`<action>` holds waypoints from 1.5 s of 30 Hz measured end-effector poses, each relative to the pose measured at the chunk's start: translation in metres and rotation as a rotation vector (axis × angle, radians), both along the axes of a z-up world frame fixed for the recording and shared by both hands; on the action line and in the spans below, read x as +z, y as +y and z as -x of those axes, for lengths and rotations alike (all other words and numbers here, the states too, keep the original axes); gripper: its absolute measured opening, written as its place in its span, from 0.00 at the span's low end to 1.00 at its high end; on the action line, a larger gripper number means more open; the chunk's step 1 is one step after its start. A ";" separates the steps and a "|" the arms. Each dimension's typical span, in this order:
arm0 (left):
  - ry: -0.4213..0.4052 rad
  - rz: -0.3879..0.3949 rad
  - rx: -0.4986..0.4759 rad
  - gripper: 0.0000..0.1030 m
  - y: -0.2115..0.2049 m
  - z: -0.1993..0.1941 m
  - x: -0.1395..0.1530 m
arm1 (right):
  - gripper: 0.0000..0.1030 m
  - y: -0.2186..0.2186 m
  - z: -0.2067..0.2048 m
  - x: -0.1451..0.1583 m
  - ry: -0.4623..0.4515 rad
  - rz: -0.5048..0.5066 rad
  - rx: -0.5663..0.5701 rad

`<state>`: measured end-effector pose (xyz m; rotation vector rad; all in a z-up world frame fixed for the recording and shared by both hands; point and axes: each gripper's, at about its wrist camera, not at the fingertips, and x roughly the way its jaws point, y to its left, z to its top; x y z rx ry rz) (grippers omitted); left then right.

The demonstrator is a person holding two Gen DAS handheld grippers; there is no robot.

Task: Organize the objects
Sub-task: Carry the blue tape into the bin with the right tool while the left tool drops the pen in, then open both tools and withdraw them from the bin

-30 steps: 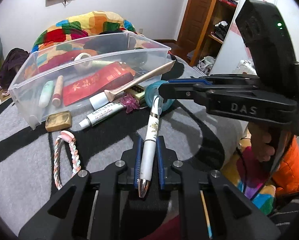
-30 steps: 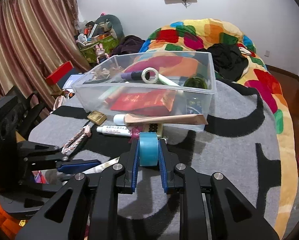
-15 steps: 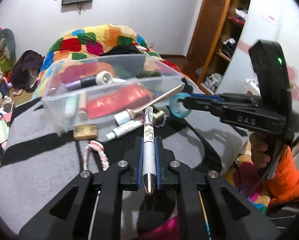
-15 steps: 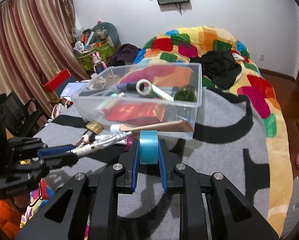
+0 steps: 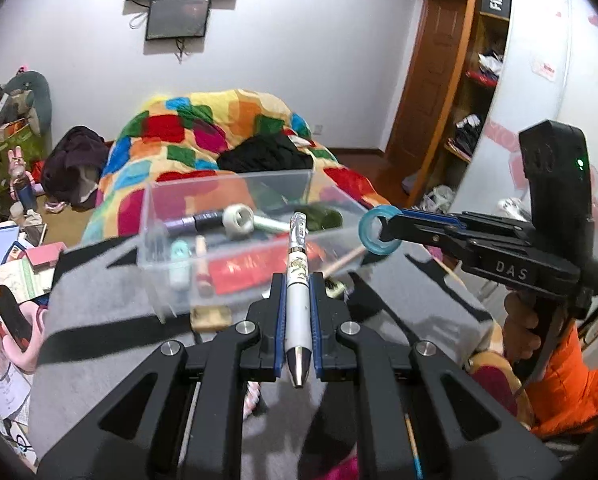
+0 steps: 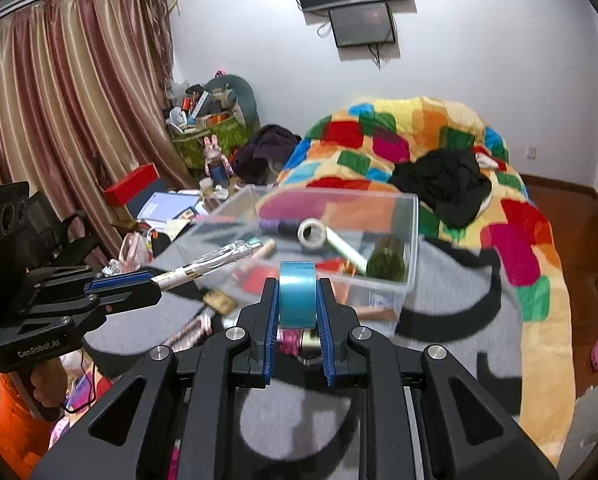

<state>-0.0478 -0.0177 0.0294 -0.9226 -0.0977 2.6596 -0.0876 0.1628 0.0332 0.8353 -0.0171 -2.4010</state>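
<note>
My left gripper is shut on a white patterned pen, held in the air just short of the clear plastic bin; the pen also shows in the right wrist view. My right gripper is shut on a blue tape roll, lifted near the bin's right front corner; the roll also shows in the left wrist view. The bin holds a white tape ring, a red packet, tubes and a green bottle.
On the grey and black blanket in front of the bin lie a tan block, a wooden shoehorn, a braided cord and a tube, partly hidden. A colourful quilt lies behind. Clutter stands at the left by the curtain.
Both grippers have risen from the blanket with their objects and tilted up. The pen and tape roll now hang near the bin's rim.
</note>
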 end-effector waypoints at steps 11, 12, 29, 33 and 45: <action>-0.040 -0.005 0.096 0.10 -0.018 0.062 -0.009 | 0.16 -0.028 0.059 -0.008 -0.003 -0.088 -0.075; -0.052 0.002 0.106 0.10 -0.019 0.070 -0.012 | 0.16 -0.030 0.065 -0.011 -0.014 -0.096 -0.081; -0.148 0.011 0.114 0.10 -0.015 0.107 -0.039 | 0.26 -0.049 0.089 -0.043 -0.132 -0.129 -0.030; -0.123 0.008 0.101 0.16 -0.014 0.095 -0.029 | 0.32 -0.043 0.076 -0.033 -0.101 -0.120 -0.017; -0.064 0.060 0.108 0.54 -0.020 0.044 -0.015 | 0.41 -0.022 0.033 -0.014 -0.010 -0.133 -0.016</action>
